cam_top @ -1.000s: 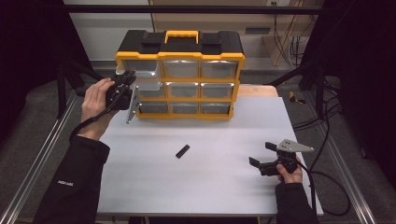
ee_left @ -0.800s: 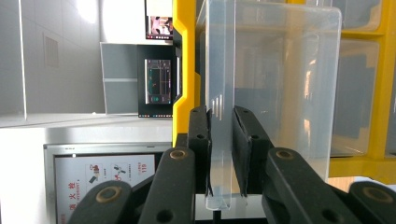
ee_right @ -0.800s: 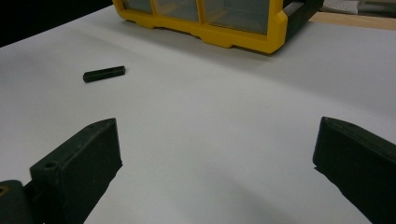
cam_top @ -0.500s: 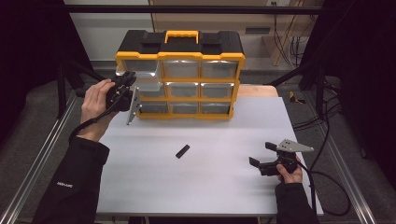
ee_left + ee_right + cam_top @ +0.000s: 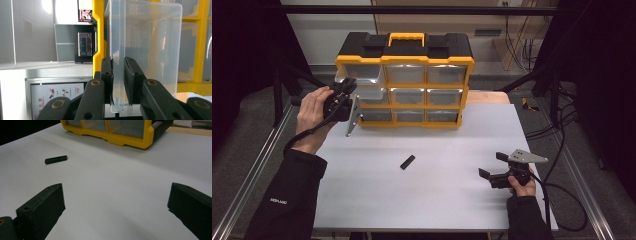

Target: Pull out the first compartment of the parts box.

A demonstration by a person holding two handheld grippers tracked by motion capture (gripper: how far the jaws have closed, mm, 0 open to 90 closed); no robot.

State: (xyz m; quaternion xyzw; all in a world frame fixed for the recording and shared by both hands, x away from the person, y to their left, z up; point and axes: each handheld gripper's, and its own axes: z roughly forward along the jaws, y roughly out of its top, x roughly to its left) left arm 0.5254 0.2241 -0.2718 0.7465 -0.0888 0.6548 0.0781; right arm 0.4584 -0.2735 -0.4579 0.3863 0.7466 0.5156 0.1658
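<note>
we see the left gripper (image 5: 343,94) at ten o'clock on the white table (image 5: 437,200), its jaws clamped on the front lip of a clear plastic drawer (image 5: 147,45) pulled partway out of the yellow and black organizer (image 5: 404,80). the right gripper (image 5: 492,167) rests at four o'clock with jaws spread wide and empty. a small black bar (image 5: 407,162) lies near the table's centre, well apart from both.

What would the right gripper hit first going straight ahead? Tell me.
Likely bare table first. The right gripper, open, points low across it; the yellow organizer stands farther along, the black piece off to its left.
</note>
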